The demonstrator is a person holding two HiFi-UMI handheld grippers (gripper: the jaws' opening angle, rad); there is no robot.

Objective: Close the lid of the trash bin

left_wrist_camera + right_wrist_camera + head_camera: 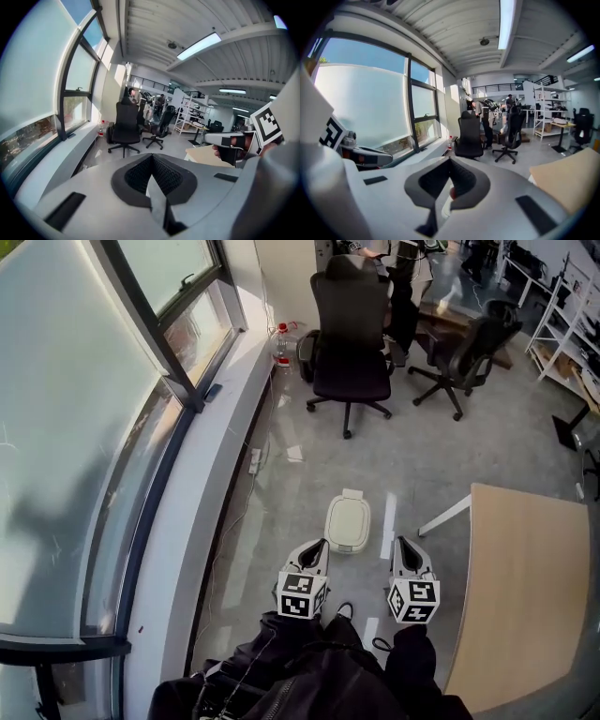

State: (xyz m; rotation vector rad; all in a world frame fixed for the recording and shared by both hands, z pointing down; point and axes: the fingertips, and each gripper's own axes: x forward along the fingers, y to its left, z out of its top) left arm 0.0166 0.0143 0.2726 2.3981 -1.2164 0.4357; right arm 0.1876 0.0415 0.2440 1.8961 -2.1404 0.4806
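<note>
Wearer's dark clothing (pixel 309 676): filled the bottom edge of the head view, nearest the camera.
Left gripper (pixel 317 551): I found its jaws pressed together with nothing between them. It was held up off the floor and pointed ahead, a little downward.
Right gripper (pixel 406 551): jaws likewise closed and empty. It was beside the left one but apart from it (each showed at the edge of the other's gripper view).
Trash bin (pixel 348 544): white, stood on the grey floor (pixel 309 474) just ahead of the two grippers and between them. Neither touched it.
Lid (pixel 347 519): lay flat on the bin, as far as I could judge from above.
Desk (pixel 525 596): light wooden top at the right, near the right gripper.
Window ledge (pixel 220 474): ran along the left under the tall glazing.
Black office chair (pixel 350 334): upright, well beyond the bin.
Second chair (pixel 469 352): to the right of the first.
Bottle (pixel 281 341): red-capped, by the wall left of the first chair.
Shelving (pixel 562 315): far right corner.
</note>
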